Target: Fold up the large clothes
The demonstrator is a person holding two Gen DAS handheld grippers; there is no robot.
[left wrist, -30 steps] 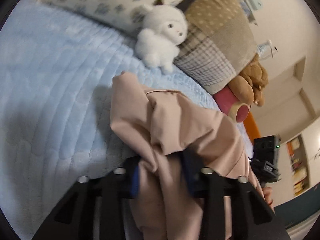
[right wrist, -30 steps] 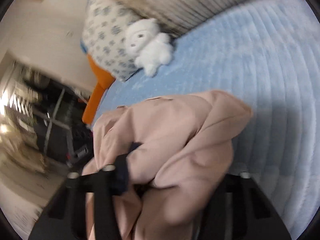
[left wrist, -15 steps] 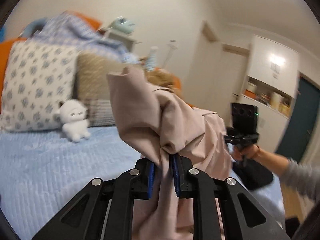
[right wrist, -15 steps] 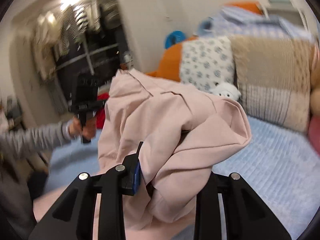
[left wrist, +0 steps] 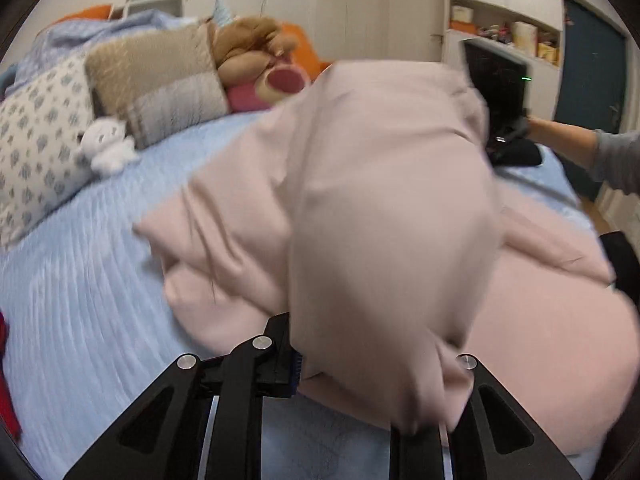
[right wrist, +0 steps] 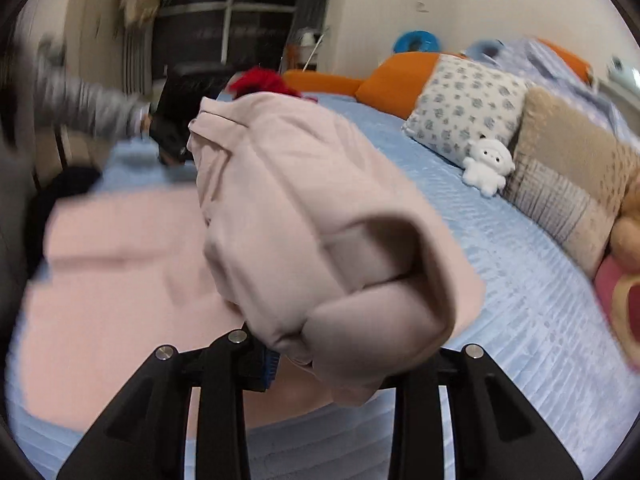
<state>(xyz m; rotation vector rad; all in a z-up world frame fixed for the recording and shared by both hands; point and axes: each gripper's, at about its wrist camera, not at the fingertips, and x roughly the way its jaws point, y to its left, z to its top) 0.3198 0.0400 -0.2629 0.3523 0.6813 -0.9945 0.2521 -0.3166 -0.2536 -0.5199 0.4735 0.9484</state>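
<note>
A large pale pink garment (left wrist: pixel 380 200) is bunched over my left gripper (left wrist: pixel 360 380), which is shut on its fabric; the cloth hides the right finger's tip. The rest of the garment spreads on the light blue bed (left wrist: pixel 80 300) to the right. In the right wrist view the same pink garment (right wrist: pixel 312 220) drapes over my right gripper (right wrist: pixel 332 360), which is shut on a thick fold of it. More pink cloth lies flat on the bed (right wrist: pixel 520 300) at the left. Each view shows the other hand and gripper behind the cloth.
Pillows (left wrist: pixel 152 80), a white plush toy (left wrist: pixel 108 148) and a brown bear (left wrist: pixel 256 44) line the headboard. In the right wrist view the white plush (right wrist: pixel 488 164), patterned pillow (right wrist: pixel 464 104) and a red item (right wrist: pixel 260 80) sit on the bed. A cupboard and door stand beyond.
Both grippers have swung down from the raised position toward the bed, still holding the garment. The cloth now billows forward and more of it lies spread on the bed.
</note>
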